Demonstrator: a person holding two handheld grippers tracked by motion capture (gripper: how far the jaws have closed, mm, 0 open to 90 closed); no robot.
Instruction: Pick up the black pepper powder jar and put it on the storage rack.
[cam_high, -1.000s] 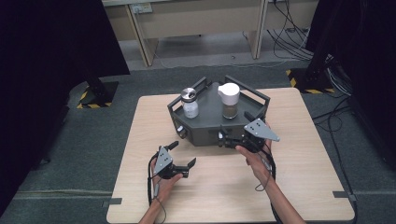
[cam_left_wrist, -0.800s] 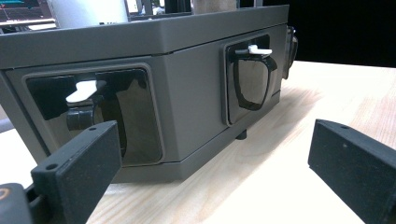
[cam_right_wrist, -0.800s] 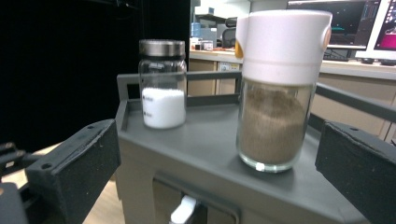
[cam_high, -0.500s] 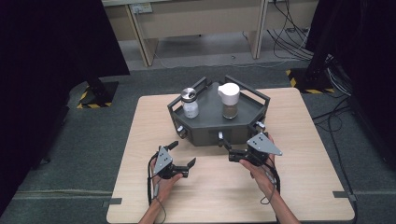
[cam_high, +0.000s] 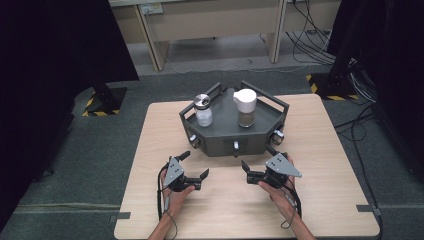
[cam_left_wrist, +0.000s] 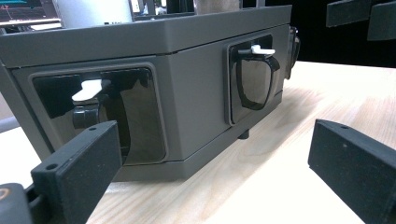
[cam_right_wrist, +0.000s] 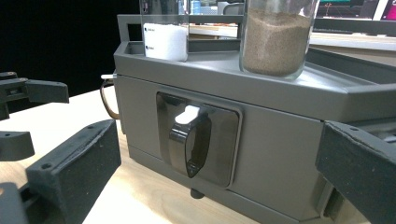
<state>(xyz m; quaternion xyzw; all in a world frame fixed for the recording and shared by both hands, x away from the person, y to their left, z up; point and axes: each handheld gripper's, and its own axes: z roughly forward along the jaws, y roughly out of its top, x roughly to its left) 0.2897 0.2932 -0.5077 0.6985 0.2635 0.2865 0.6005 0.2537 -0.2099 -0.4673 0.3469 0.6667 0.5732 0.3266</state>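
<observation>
I hold both grippers wide apart-jawed and empty, low over the surface (cam_high: 150, 130) just near of the grey box (cam_high: 220, 142): left gripper (cam_high: 194, 165) toward its left front, right gripper (cam_high: 256, 162) toward its right front. Two jars stand on the box: white-filled (cam_high: 203, 111) left, brown-filled (cam_high: 245, 107) right.

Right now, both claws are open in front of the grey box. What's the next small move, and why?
Probably ease the right claw forward toward the front-face handle of the grey box. That claw is open and apart from the box, and in the right gripper view the handle sits between its jaws. The left claw is also open, on bare table, holding nothing.
</observation>
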